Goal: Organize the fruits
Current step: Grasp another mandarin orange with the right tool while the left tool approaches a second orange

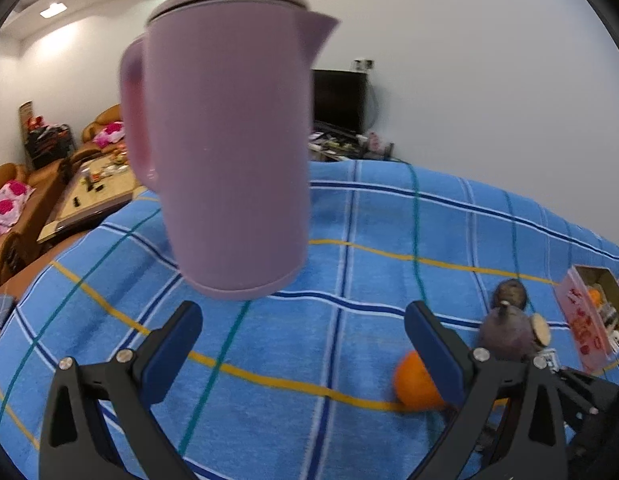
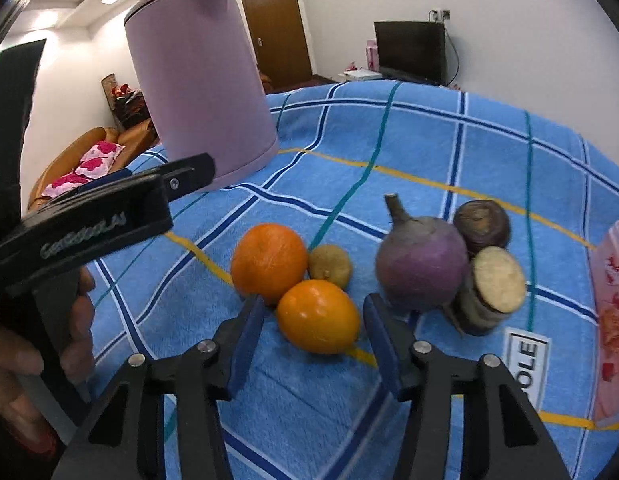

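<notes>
**Right tongs closing in on the front orange**

Fruit bunched together on the blue checked cloth, likely so picking goes fast. 2 oranges side by side: front orange touching back orange, with a small brown kiwi tucked behind both. Purple turnip just beside, leaning against a cut brown piece and a dark round one. Pink box at the right edge of the cloth, probably where fruit should go. Tall pink jug standing upright near the far left edge, well apart from the fruit.

Right tongs tipped down, half open, one finger on each side of the front orange. Not squeezing yet; a small gap seen on both sides. Nothing held.

Left tongs wide open and empty, hanging above bare cloth, pointed at the jug. Maybe kept away to leave room.
</notes>
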`<state>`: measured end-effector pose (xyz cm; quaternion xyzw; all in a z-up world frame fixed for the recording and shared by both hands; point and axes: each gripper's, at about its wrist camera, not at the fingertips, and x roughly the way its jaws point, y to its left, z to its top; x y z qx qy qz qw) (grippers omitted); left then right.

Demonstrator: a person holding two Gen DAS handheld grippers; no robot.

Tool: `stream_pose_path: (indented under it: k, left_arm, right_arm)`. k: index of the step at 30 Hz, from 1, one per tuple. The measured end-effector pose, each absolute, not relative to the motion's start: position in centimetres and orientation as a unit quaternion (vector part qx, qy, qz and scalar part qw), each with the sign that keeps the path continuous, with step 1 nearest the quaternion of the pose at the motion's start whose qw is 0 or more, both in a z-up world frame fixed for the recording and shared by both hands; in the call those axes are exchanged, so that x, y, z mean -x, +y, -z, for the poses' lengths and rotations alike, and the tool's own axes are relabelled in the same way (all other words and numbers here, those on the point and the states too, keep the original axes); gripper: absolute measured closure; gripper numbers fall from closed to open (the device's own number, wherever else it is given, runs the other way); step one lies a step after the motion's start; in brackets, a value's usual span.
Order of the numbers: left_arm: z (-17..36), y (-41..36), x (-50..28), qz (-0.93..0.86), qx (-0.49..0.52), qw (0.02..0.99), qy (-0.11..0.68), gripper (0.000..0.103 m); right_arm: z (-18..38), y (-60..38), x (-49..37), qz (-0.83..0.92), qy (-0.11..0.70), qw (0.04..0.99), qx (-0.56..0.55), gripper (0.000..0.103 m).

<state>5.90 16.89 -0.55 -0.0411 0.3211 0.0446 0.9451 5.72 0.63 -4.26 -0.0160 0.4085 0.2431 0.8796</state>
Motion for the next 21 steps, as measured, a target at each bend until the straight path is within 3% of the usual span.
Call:
stream_pose_path:
  k: [2, 11, 16, 21]
  left_arm:
    - [0.5, 16.1, -5.9, -0.025, 0.032, 0.946, 0.322, 0.000]
    - [1.1, 14.5, -6.0, 0.057, 0.031, 0.936, 0.347, 0.000]
    - [1.2, 11.8, -5.3, 0.114, -0.020, 0.932, 0.343, 0.001]
    - [2.7, 10.7, -6.1, 0.111, -0.054, 0.921, 0.370, 0.014]
  right_arm:
    - [4.6, 0.8, -6.0, -0.242, 0.418, 0.876, 0.017, 0.060]
    - [4.3, -1.2, -4.0, -0.234, 0.413, 0.879, 0.041, 0.060]
    - [3.8, -4.6, -2.6, -0.219, 0.400, 0.890, 0.035, 0.060]
    - [3.7, -7.1, -2.9, -0.212, 0.401, 0.891, -0.017, 0.060]
